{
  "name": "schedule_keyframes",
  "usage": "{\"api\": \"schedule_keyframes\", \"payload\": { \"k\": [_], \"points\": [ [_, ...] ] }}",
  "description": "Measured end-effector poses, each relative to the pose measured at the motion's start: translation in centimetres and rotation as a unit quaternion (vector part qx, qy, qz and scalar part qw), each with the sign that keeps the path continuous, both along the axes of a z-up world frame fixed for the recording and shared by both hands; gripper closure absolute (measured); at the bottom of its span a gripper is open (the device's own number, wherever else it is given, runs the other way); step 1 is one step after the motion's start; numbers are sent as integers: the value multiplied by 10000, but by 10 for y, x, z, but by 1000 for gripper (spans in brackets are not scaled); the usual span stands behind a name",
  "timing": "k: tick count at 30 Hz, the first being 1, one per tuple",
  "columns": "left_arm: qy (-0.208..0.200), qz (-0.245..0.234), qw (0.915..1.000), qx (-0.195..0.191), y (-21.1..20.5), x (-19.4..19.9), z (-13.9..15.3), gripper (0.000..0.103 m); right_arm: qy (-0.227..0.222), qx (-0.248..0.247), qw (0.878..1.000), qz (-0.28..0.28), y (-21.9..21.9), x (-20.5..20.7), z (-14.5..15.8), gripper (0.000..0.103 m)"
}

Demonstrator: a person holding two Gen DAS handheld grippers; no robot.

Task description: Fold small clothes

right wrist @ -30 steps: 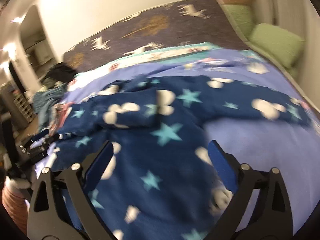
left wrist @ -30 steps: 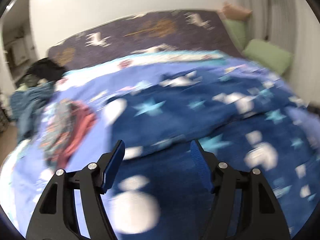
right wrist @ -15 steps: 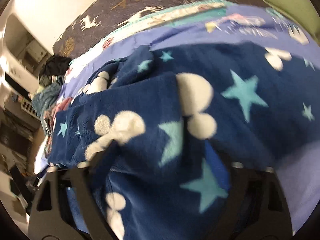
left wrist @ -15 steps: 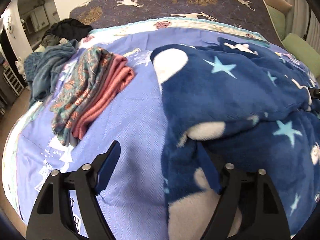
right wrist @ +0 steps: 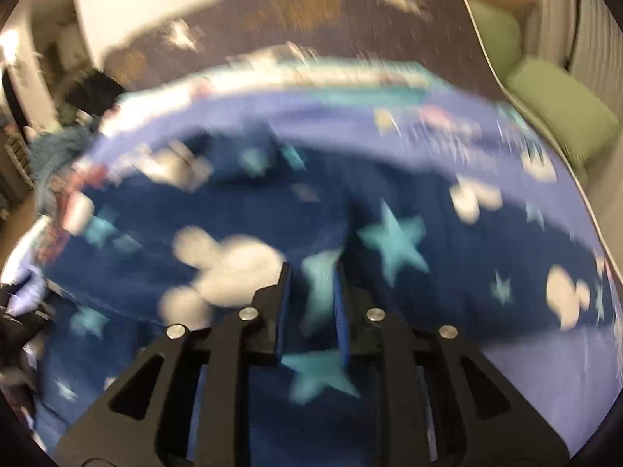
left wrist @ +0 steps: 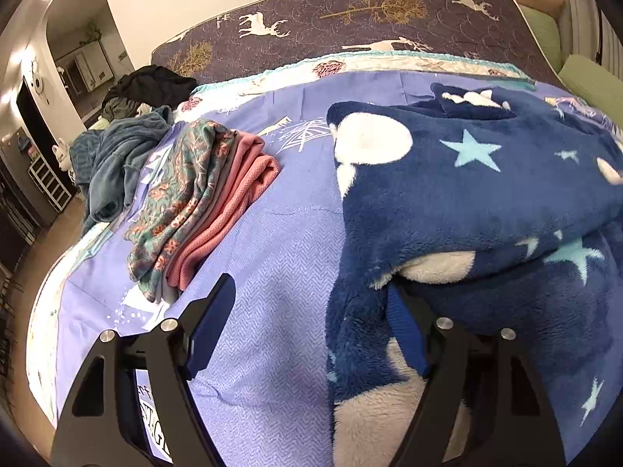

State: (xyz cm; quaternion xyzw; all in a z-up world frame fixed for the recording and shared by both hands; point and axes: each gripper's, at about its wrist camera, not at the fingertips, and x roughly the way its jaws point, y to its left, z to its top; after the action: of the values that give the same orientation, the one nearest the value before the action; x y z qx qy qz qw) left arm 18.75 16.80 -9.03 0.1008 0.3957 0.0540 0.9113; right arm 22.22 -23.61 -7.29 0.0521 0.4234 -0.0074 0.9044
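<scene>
A dark blue fleece garment with white blobs and teal stars lies crumpled on the lilac bed sheet. My left gripper stands open over its left edge. A fold of fleece hangs over the right finger, while the left finger is over bare sheet. In the blurred right wrist view the same fleece garment fills the middle. My right gripper is closing, its jaws narrow with a bunch of fleece pinched between the pads.
A folded stack of patterned teal and pink clothes lies left of the fleece. Further left are a grey-blue blanket heap and dark clothes. Green pillows line the right wall. The bed edge drops to the floor at the left.
My right gripper went from wide open to narrow, pinching a fold of the fleece. My left gripper dropped to the fleece's left edge, then held still, its jaws still wide.
</scene>
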Motion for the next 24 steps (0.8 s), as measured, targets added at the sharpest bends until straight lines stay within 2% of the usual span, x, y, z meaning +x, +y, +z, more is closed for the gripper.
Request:
{"api": "schedule_keyframes", "payload": {
  "k": [2,3,5,6,7,9,11,13,14,16,17,18,19,22,24],
  "points": [
    [8,-13,9999,-147,5,-4,3,27,-65,401,9991,-123,-14,-11,-1,76],
    [33,-40,9994,-333,9,-7,6,34,-130,511,9985,-137,-15,-14,-1,76],
    [24,-96,9969,-775,12,-14,17,52,-348,601,9976,-8,-16,-22,12,76],
    [-67,-148,9944,-1043,12,-19,25,75,-453,616,9970,131,-12,-26,19,76],
    [-218,-265,9907,-1316,10,-23,35,90,-542,644,9960,296,-7,-28,25,76],
    [-520,-603,9835,-1624,0,-26,57,92,-680,805,9920,697,7,-31,33,76],
    [-642,-903,9802,-1639,-15,-22,69,92,-698,923,9881,1009,24,-28,32,76],
    [-560,-1153,9803,-1504,-36,-7,70,92,-576,900,9884,1078,35,-22,22,76],
    [-370,-1188,9821,-1416,-45,5,61,92,-350,876,9899,1056,39,-15,9,76],
    [180,-1080,9866,-1211,-55,32,30,90,385,812,9919,895,42,2,-28,77],
    [442,-918,9888,-1088,-57,42,10,89,120,945,9915,889,39,0,-37,77],
    [557,-803,9879,-1208,-55,51,-16,89,56,972,9912,895,39,-2,-37,77],
    [387,-807,9886,-1212,-56,48,-16,89,73,961,9912,911,39,-2,-35,77],
    [344,-827,9920,-892,-66,46,-13,88,93,864,9918,940,39,-3,-36,77],
    [347,-827,9925,-830,-68,48,-15,88,90,841,9920,935,41,-3,-37,77]
  ]
}}
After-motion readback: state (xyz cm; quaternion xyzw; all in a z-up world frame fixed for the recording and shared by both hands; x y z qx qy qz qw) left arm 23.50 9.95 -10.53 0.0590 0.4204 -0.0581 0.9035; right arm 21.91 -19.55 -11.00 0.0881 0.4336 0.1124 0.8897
